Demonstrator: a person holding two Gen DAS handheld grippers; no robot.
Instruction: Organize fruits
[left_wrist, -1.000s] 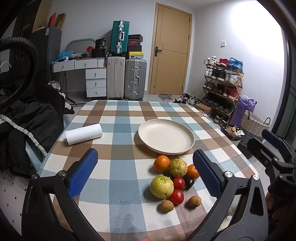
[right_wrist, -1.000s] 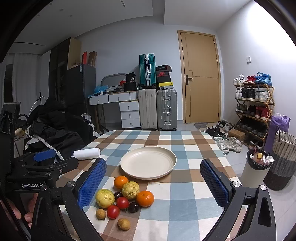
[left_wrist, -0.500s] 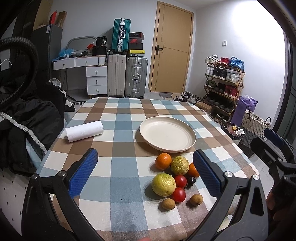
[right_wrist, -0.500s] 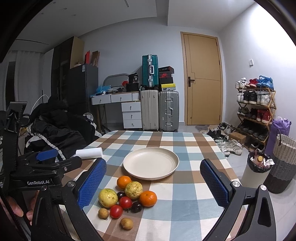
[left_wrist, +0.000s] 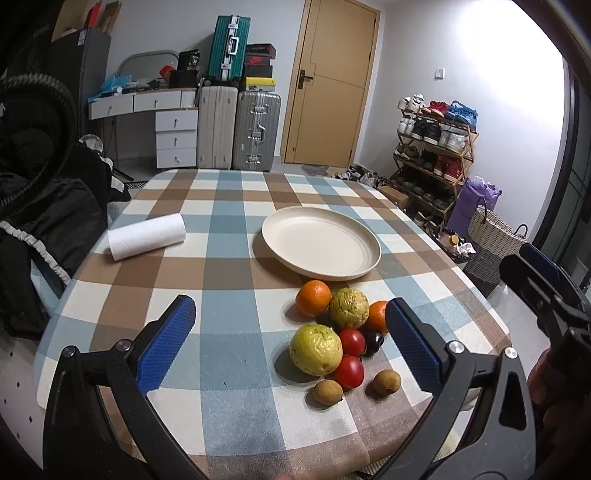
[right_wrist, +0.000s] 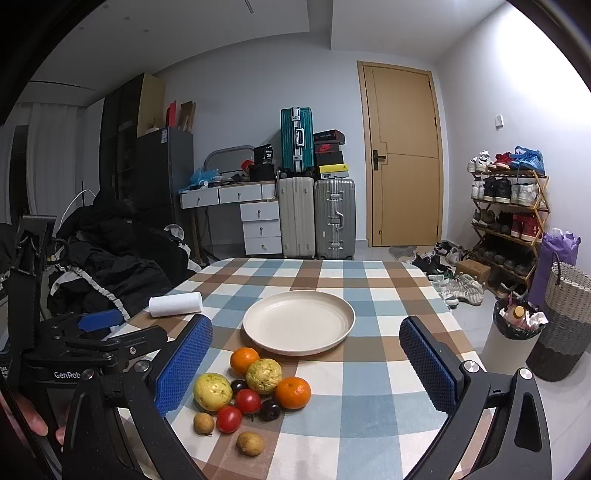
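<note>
The counter wears a soft checked cloth (left_wrist: 229, 266) in blue, brown and white, matt and a bit fuzzy. The round cream plate (left_wrist: 320, 242) looks smooth, with a dull shine. The white paper roll (left_wrist: 147, 236) is soft and bumpy. The two red tomatoes (right_wrist: 248, 400) are shiny and smooth. The yellow-green guavas (left_wrist: 316, 349) have rough, spotty skin. The left claw (left_wrist: 291, 339) has black hard plastic arms and blue bumpy rubber pads (left_wrist: 166, 341).

"genrob" reads in white on the left gripper (right_wrist: 92, 328) body.
</note>
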